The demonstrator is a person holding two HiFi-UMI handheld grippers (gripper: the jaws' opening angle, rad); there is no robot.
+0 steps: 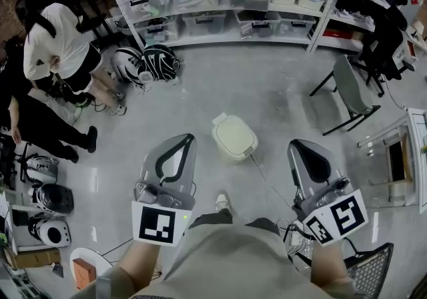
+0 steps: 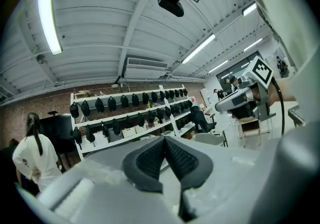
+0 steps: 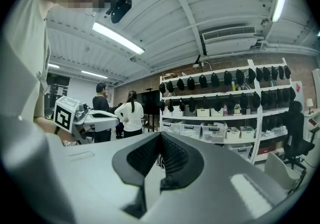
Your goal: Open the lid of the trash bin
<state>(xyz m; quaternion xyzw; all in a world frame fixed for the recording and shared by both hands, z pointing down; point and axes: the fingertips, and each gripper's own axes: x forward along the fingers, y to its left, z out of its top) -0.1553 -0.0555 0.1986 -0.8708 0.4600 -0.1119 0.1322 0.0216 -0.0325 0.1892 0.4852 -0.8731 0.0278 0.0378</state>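
A cream trash bin (image 1: 235, 137) stands on the grey floor ahead of my feet, its lid down. My left gripper (image 1: 187, 139) is held to the bin's left, a short way from it, jaws shut on nothing. My right gripper (image 1: 298, 145) hangs to the bin's right, also shut and empty. In the left gripper view the left gripper (image 2: 164, 139) points up toward shelves and ceiling, pads together. The right gripper (image 3: 160, 135) in the right gripper view does the same. The bin shows in neither gripper view.
A thin cable (image 1: 270, 184) runs on the floor from the bin toward me. Two people (image 1: 50, 44) stand at the left among helmets (image 1: 53, 197) and bags (image 1: 159, 61). Storage shelves (image 1: 227, 4) line the back. A grey chair (image 1: 350, 91) and a desk (image 1: 400, 157) are at the right.
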